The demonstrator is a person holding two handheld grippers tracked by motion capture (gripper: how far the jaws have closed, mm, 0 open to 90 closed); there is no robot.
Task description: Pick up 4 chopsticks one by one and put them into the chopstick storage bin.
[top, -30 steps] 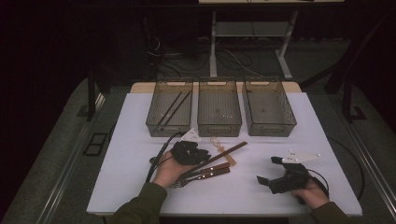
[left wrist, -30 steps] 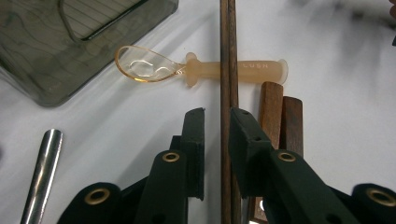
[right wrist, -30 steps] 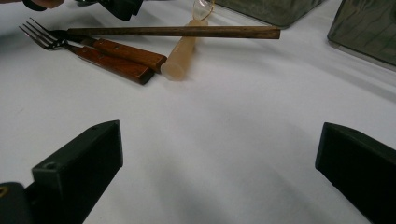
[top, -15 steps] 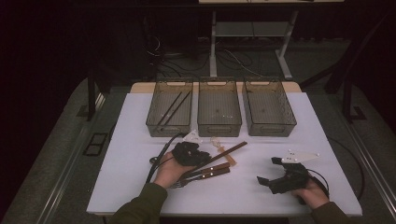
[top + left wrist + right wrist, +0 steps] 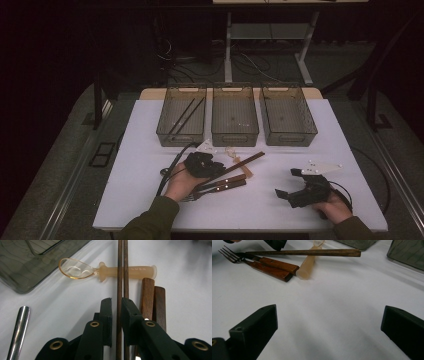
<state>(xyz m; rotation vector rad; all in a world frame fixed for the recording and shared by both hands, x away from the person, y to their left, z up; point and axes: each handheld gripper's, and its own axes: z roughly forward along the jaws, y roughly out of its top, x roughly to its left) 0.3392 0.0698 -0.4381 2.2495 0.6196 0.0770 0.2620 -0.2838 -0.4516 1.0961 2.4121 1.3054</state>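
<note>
left gripper [image 5: 116,312]: jaws narrow, just squeezed in a touch on the chopsticks [image 5: 122,270] (tips lying across the spoon [image 5: 105,269]) | right gripper [image 5: 329,322]: jaws wide, empty, resting on table [image 5: 150,130] | next, likely: lift to left bin [image 5: 165,131]

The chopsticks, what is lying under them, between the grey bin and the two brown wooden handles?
A see-through amber spoon lies there in the left gripper view, its pale handle crossing under the chopsticks, between the bin and the wooden handles.

Lab (dark): white table [image 5: 150,200], sorting bins [image 5: 235,119], floor cables [image 5: 260,62].
</note>
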